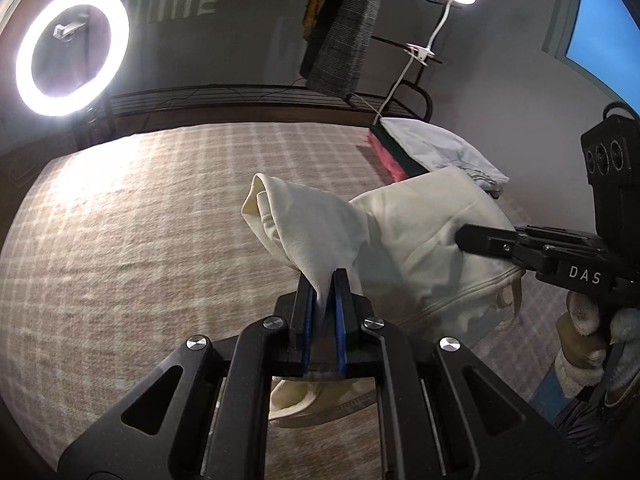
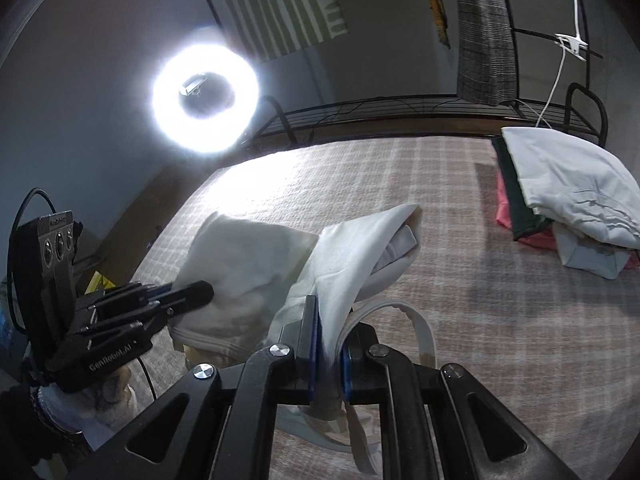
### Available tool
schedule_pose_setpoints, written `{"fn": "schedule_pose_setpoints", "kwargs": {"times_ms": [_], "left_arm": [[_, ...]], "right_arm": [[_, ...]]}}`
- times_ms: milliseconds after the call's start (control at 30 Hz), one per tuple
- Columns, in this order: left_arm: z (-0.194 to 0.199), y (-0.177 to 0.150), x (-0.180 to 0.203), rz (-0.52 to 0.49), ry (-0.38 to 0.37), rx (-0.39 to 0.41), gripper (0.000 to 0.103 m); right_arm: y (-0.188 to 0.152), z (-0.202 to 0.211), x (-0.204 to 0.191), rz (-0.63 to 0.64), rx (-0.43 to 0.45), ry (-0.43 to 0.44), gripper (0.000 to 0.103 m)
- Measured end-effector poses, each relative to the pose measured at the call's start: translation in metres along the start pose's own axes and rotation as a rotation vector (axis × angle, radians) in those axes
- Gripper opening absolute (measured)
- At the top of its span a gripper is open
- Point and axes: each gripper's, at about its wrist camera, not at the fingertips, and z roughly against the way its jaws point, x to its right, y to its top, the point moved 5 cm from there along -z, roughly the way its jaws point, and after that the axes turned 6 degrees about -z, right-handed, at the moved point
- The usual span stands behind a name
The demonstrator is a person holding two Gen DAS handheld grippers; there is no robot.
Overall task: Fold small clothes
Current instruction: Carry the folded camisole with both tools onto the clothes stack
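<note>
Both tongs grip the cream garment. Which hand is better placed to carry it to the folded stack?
Probably the right. The folded stack lies to the right in both views, on the right tongs' side; the left tongs would have to cross over the cream garment.

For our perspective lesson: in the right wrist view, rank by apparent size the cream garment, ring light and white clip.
1. cream garment, though nearest the camera
2. ring light
3. white clip

Garment (image 1: 420, 236) mid-bed, pinched between left gripper (image 1: 325, 280) and right gripper (image 2: 330, 332). Folded stack (image 2: 568, 200) on blanket (image 1: 140, 220) far right. Ring light (image 1: 72, 52) behind, far left; rack (image 2: 400, 110) along far edge.
</note>
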Motion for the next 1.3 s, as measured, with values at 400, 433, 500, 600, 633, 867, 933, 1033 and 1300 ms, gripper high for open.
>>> {"fn": "schedule_pose_setpoints", "kwargs": {"times_ms": [400, 433, 500, 600, 633, 867, 933, 1033, 1300], "left_arm": [[-0.068, 0.078, 0.089, -0.071, -0.112, 0.017, 0.007], [-0.077, 0.087, 0.098, -0.072, -0.124, 0.019, 0.007], [-0.092, 0.104, 0.114, -0.078, -0.141, 0.027, 0.007], [-0.118, 0.136, 0.138, -0.091, -0.167, 0.048, 0.007], [-0.126, 0.145, 0.145, -0.092, -0.174, 0.053, 0.007], [-0.191, 0.198, 0.172, -0.099, -0.176, 0.077, 0.007], [-0.204, 0.203, 0.175, -0.105, -0.163, 0.08, 0.007], [-0.228, 0.213, 0.178, -0.11, -0.14, 0.079, 0.007], [-0.281, 0.207, 0.171, -0.13, -0.052, 0.025, 0.007]], "right_arm": [[0.034, 0.066, 0.111, -0.053, 0.078, -0.107, 0.006], [0.04, 0.072, 0.125, -0.064, 0.087, -0.117, 0.006], [0.054, 0.08, 0.148, -0.076, 0.101, -0.137, 0.006], [0.078, 0.09, 0.182, -0.079, 0.13, -0.178, 0.006], [0.088, 0.093, 0.197, -0.08, 0.143, -0.197, 0.006], [0.142, 0.096, 0.263, -0.066, 0.194, -0.274, 0.006], [0.152, 0.09, 0.278, -0.069, 0.199, -0.285, 0.006], [0.165, 0.074, 0.302, -0.075, 0.201, -0.29, 0.006], [0.167, 0.02, 0.344, -0.117, 0.167, -0.301, 0.006]]}}
